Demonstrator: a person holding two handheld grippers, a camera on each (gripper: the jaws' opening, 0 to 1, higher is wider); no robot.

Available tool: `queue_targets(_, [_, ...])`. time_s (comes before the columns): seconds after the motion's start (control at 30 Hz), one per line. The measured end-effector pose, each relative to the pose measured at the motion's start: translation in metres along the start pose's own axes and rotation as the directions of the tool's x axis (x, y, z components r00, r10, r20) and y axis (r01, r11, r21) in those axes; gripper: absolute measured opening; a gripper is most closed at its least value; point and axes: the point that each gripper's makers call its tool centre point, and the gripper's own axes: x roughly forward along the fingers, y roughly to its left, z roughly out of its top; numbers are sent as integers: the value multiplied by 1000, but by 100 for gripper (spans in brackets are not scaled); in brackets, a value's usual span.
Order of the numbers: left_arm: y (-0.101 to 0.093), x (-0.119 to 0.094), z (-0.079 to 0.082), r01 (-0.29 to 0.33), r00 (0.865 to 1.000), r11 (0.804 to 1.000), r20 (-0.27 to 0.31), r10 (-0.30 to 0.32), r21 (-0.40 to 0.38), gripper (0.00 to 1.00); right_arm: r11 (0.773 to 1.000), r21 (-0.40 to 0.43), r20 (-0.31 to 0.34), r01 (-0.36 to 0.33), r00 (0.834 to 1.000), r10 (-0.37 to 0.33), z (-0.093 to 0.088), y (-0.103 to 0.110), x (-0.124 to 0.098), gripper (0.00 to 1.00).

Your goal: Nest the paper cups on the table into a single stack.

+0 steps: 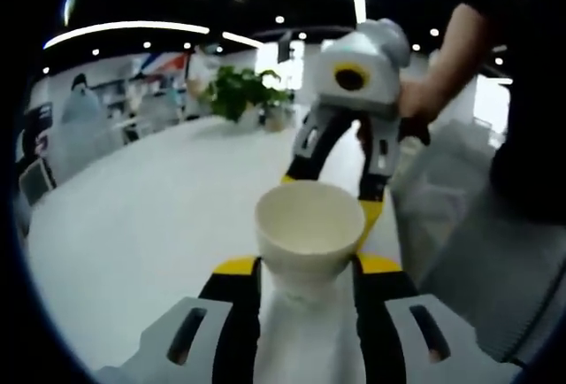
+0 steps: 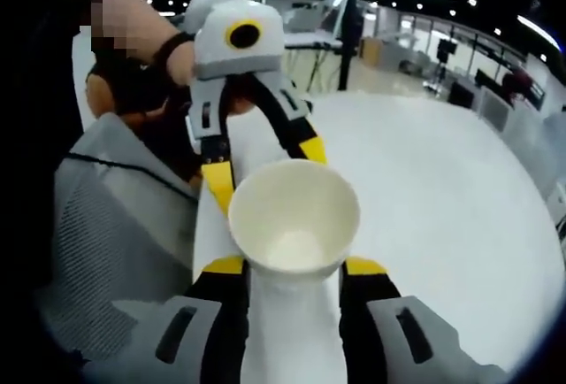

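Each gripper holds a paper cup of its own, lifted above the white worktop (image 1: 150,225) and facing the other.

In the left gripper view, the left gripper (image 1: 306,267) is closed on the lower body of a paper cup (image 1: 309,225), mouth toward the camera. Just beyond this cup's rim comes the right gripper (image 1: 336,172), held by a hand (image 1: 416,105); from this side I cannot tell what it carries.

In the right gripper view, the right gripper (image 2: 292,267) is likewise clamped on a second cup (image 2: 294,216) near its base, open mouth up toward the lens. Right behind that cup stands the left gripper (image 2: 261,163). A grey mesh chair back (image 2: 106,225) sits beside the worktop, on the person's side.

Gripping low on the walls leaves each rim free, which suits nesting. As I read it, the two cups are being brought together so one can drop into the other; the mouths need lining up first.
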Motion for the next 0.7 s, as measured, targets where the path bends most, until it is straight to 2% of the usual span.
queue_targets(0.17, [10, 6, 15, -14, 1000, 995, -23, 16, 95, 41, 999, 17, 40, 36, 999, -37, 4, -15, -10, 36])
queue_targets(0.27, [17, 10, 22, -21, 1000, 994, -18, 23, 110, 41, 998, 26, 62, 49, 997, -50, 6, -24, -15, 35])
queue_targets(0.7, [43, 27, 42, -7, 1000, 990, -9, 8, 143, 41, 996, 20, 65, 87, 994, -88, 6, -56, -29, 35])
